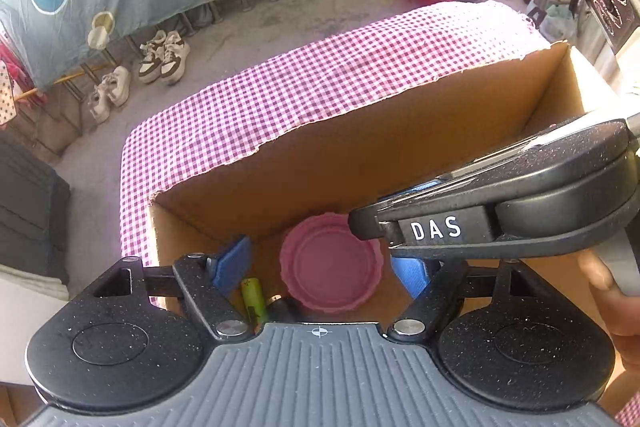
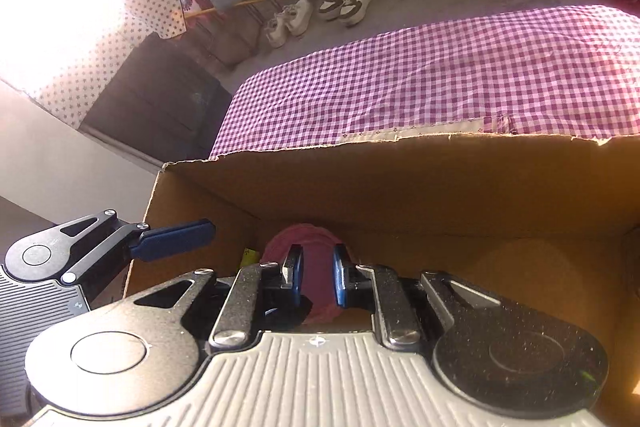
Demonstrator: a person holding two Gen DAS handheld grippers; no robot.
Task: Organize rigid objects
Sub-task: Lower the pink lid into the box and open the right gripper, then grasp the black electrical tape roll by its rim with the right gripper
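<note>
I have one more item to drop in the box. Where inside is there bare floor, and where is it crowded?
The box floor right of the pink lid, toward the far right wall, is bare. The left corner is crowded: lid, green tube and both grippers, left and right.

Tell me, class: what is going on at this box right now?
A person holds two grippers over an open cardboard box on a checked cloth. A pink lid lies on the box floor beside a green tube. The left gripper hangs open above the lid, its pads either side but not pressing. The right gripper reaches in from the side with its jaws close together; the lid shows in the gap between them, but whether it is gripped cannot be told.
</note>
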